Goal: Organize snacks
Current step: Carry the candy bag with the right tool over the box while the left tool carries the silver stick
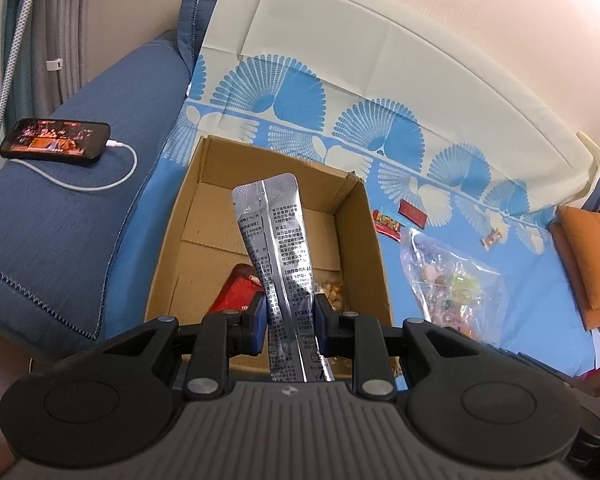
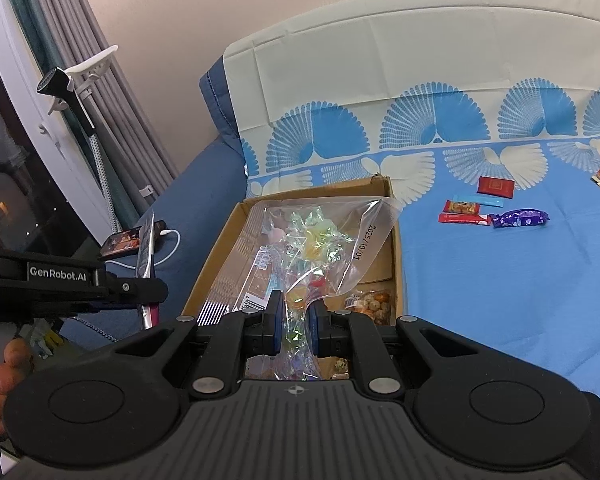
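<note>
- The left claw point(image 1: 290, 316) is closed on a silver sachet point(image 1: 278, 236); its pads pinch the low part, and the sachet stands up over the open box point(image 1: 374, 240).
- The right claw point(image 2: 294, 320) is closed on the neck of a clear candy bag point(image 2: 312, 248), which hangs at the box point(image 2: 216, 276) opening.
- The box stands on a sofa with a blue cloth point(image 2: 500, 300). Inside already lie a red pack point(image 1: 236, 292) and a nut pack point(image 2: 370, 304).
- I judge the step is to put both things into the box. It is better to release one at a time, so the claws do not hit each other over the narrow opening.
- Lower the sachet until its free end is below the rim, then open; it is long and may lean on the wall and tip out.
- The bag is soft and wide. Bring it to the free floor of the box, not on the rim.
- Several bars point(image 2: 466, 214) and a purple pack point(image 2: 520, 218) are left on the cloth, well apart from the box, so I think the task is not near its end.
</note>
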Demonstrator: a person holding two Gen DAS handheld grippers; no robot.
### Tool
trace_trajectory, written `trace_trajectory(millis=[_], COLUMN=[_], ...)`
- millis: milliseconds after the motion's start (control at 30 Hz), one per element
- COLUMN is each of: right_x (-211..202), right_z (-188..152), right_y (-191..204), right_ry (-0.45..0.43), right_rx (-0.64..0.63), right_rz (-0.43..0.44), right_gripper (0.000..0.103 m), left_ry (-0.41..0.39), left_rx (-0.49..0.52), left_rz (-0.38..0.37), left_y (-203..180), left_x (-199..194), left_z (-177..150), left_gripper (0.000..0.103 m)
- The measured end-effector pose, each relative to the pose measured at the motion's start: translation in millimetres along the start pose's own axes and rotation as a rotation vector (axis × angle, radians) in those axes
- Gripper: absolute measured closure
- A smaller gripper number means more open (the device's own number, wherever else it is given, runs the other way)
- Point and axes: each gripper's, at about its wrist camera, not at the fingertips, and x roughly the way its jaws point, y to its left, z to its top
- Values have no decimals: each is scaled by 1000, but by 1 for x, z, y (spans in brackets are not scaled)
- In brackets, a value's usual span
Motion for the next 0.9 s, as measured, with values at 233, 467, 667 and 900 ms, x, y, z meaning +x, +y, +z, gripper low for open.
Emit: trace_trajectory(millis=[233,467,667,900], right_x=[25,55,81,109], right_z=[7,13,17,17], right_y=[-5,-14,-22,-29], right_ry=[28,45,73,117], right_rx=[12,11,19,30], right_rz=[2,-28,-39,-45], right_gripper=[89,89,89,89], left_ry=[20,62,100,143], left_rx=[-2,-5,-2,-3], left_rz=[3,12,11,24], left_y=[1,5,6,10], left_x=[25,56,86,124], left_z=[15,26,32,38], left_gripper=[76,76,76,76])
